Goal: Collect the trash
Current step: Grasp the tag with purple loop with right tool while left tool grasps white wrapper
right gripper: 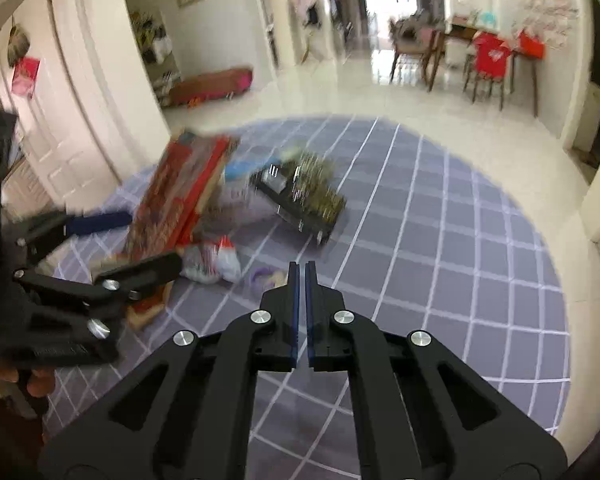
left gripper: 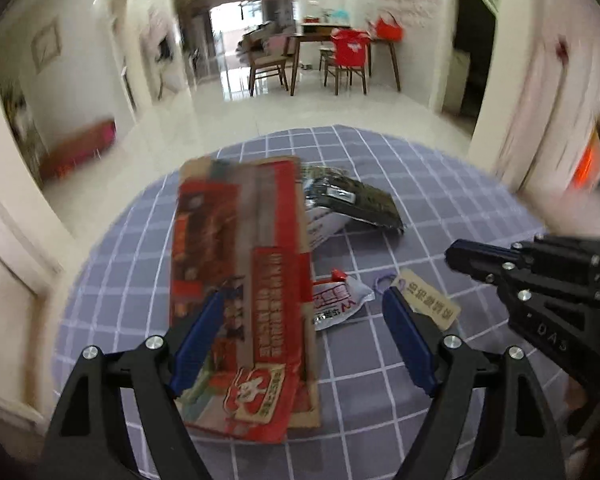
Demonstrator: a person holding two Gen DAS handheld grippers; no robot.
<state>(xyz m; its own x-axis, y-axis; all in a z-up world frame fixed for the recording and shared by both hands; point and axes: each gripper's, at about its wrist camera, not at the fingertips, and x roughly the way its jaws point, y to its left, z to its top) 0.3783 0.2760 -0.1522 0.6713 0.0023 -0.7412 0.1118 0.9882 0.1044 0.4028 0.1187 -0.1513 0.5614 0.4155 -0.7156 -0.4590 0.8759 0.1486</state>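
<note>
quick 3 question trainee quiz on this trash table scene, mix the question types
1. True or false: the red carton lies between the open jaws of the left hand-held gripper.
2. Is the right hand-held gripper A) open, B) shut on a wrapper, or C) shut with nothing in it?
3. What covers the table?

Key:
1. True
2. C
3. A grey-blue checked cloth
</note>
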